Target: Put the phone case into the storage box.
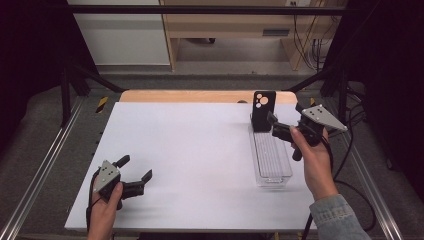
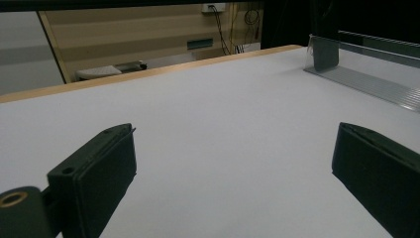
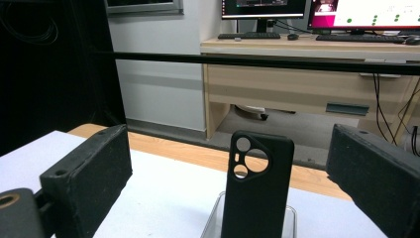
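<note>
Black phone case — upright at far end of clear tray, white tabletop. Left gripper, right gripper — fingers released, empty.

Even overhead light, bench bright white, faint soft shadows; dark surroundings. All frames soft, low-res; monitors in the right gripper view blown out.
</note>
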A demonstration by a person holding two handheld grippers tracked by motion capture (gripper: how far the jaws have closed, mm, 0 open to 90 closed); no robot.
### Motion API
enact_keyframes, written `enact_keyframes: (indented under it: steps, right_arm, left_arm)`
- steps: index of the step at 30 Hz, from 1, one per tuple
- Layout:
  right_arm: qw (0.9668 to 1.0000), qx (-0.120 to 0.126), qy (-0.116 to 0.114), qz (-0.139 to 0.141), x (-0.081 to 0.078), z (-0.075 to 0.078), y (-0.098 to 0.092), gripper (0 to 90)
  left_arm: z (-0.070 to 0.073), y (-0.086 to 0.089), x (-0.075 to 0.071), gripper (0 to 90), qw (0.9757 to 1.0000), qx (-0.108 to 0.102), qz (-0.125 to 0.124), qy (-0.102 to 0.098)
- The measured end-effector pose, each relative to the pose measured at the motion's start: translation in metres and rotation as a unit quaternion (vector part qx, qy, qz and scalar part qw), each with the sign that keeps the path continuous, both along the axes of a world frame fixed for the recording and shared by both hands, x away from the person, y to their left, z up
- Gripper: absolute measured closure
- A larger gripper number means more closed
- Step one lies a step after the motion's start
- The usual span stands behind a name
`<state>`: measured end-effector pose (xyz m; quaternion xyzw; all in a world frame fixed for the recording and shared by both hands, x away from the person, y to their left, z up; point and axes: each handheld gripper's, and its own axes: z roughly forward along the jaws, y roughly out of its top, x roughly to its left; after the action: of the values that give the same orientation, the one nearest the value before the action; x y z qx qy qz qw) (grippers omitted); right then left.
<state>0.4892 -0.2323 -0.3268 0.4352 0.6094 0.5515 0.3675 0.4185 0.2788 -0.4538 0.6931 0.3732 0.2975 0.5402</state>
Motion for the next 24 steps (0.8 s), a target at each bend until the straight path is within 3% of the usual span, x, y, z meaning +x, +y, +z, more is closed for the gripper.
enact_keyframes:
  steps: [10,24]
  right_arm:
    - [1.0,-0.001,-0.001,-0.007,-0.01,-0.002,-0.012,3.9]
    - [0.9998,-0.001,0.0,-0.018,-0.019,-0.008,-0.029,4.4]
  left_arm:
    - [0.001,0.002,-0.002,3.5,1.0,-0.003,0.001,0.0]
    - [0.003,0.021,-0.009,3.4,0.9998,-0.014,0.016,-0.004]
